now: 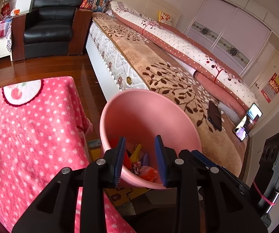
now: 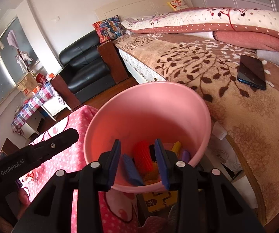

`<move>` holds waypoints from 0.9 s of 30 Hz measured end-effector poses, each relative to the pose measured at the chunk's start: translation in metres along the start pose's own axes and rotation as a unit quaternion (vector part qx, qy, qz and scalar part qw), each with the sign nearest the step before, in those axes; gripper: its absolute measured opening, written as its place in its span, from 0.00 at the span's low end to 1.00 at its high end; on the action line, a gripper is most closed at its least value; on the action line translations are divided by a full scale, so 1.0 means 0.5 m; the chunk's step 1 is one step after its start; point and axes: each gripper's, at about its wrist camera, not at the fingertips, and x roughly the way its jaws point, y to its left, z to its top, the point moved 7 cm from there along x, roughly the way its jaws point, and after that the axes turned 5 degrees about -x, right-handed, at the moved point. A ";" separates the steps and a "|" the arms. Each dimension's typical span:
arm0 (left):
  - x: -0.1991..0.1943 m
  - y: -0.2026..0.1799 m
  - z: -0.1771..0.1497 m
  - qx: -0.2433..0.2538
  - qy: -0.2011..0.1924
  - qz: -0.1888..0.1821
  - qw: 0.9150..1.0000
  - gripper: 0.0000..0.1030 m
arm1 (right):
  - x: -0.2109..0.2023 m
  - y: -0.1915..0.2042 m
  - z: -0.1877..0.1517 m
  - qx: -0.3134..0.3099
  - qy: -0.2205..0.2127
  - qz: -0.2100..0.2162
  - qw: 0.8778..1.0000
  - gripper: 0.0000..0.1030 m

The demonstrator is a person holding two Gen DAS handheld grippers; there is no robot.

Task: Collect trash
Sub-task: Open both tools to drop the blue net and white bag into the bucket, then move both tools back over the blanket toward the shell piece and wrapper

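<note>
1. Pink bin stands between the pink-covered table and the bed; it holds several colourful scraps.
2. Left gripper and right gripper hover above the bin, both released, grasping nothing.
3. Judgement: collection appears largely done; no loose trash visible beside the bin.

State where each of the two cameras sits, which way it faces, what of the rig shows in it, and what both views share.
Left wrist: rides the left gripper, looking down along its open fingers into the pink bin, bed behind; the right gripper's body shows at the right edge.
Right wrist: rides the right gripper, fingers open over the same bin, where a red mesh piece lies; the left gripper's arm shows at left.
Shared: bin, pink dotted blanket, bed, black armchair, dark phone.
</note>
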 end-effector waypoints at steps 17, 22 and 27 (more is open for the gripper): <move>-0.134 0.076 -0.026 0.002 -0.045 0.051 0.998 0.30 | -0.037 0.146 -0.039 -0.042 0.009 0.053 0.998 0.35; -0.183 0.125 -0.033 -0.016 -0.058 0.067 0.996 0.30 | -0.043 0.207 -0.056 -0.066 0.017 0.070 0.995 0.35; -0.227 0.172 -0.042 -0.024 -0.073 0.093 0.993 0.30 | -0.045 0.258 -0.069 -0.085 0.023 0.085 0.992 0.35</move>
